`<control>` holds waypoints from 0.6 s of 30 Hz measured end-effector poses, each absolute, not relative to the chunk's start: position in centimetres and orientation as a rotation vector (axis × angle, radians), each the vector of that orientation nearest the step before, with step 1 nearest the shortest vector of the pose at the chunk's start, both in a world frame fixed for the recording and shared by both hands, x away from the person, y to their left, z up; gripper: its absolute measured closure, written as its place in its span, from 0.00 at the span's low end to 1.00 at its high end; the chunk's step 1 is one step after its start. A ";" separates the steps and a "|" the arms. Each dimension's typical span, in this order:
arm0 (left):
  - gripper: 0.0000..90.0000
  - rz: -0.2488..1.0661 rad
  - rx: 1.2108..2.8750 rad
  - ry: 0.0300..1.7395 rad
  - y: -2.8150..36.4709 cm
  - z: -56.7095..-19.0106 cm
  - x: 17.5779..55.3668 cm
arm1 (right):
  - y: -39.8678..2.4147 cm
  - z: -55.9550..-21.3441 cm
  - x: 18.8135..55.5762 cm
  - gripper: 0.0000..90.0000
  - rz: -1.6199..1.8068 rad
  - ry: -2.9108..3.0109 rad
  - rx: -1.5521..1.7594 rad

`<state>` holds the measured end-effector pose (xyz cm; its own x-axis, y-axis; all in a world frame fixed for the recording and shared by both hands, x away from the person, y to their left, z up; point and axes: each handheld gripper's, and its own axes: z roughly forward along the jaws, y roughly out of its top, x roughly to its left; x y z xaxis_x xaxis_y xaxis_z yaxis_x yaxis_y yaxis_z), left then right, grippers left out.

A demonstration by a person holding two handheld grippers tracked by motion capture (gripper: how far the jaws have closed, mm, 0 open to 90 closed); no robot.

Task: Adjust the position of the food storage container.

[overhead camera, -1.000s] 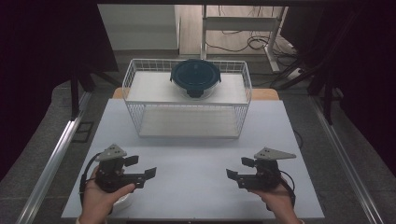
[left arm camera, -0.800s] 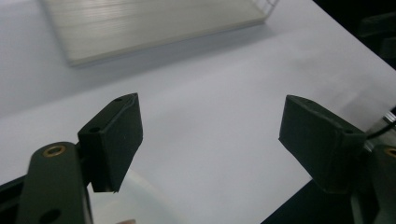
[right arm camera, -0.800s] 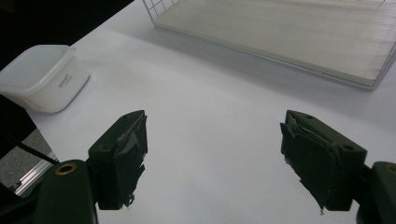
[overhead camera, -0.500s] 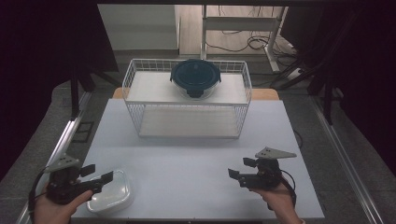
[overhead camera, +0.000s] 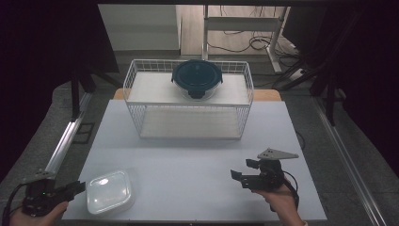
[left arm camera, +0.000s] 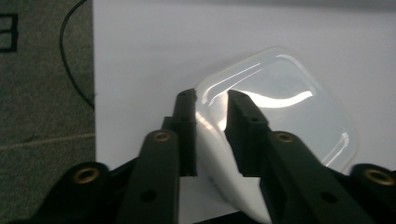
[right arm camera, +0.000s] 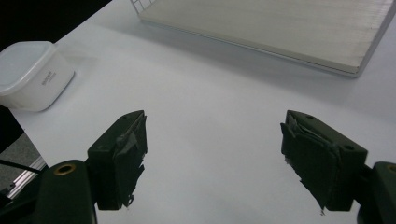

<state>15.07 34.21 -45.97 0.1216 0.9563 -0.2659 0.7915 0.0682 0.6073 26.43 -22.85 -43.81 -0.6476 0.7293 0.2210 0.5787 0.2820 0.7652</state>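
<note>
White table (overhead camera: 188,160): one plastic box (overhead camera: 109,190) pinched in left claw (left arm camera: 211,100) just closing, right claw (right arm camera: 212,158) wide open, empty.

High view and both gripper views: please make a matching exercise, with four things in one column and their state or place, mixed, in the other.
1. left gripper
2. right gripper
3. dark blue lidded bowl
4. white wire basket

a. jaws wide apart, nothing between
b. stands at the table's far side
c. jaws closed on the translucent plastic container
d. sits on top of the basket

Pairs: 1-c, 2-a, 3-d, 4-b
</note>
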 end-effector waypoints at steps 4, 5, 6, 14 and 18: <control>0.97 0.275 1.770 1.741 34.9 -47.2 14.8 | -22.9 -43.8 26.5 0.24 1.300 2.373 1.230; 0.98 0.242 1.780 1.748 35.0 -47.8 14.7 | -22.9 -43.7 26.4 0.24 1.299 2.374 1.229; 0.99 0.228 1.781 1.751 35.0 -48.1 14.6 | -22.9 -43.7 26.4 0.24 1.298 2.374 1.227; 1.00 0.172 1.795 1.752 34.3 -49.4 14.6 | -22.9 -43.8 26.5 0.24 1.293 2.377 1.231; 1.00 0.156 1.795 1.750 34.1 -49.7 14.8 | -23.1 -43.8 26.6 0.24 1.299 2.373 1.237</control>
<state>14.76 34.13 -49.67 0.1154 0.9366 -0.3307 0.8636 0.0699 0.4993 26.57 -23.08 -43.81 -0.6425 0.7315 0.2284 0.5863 0.2773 0.7611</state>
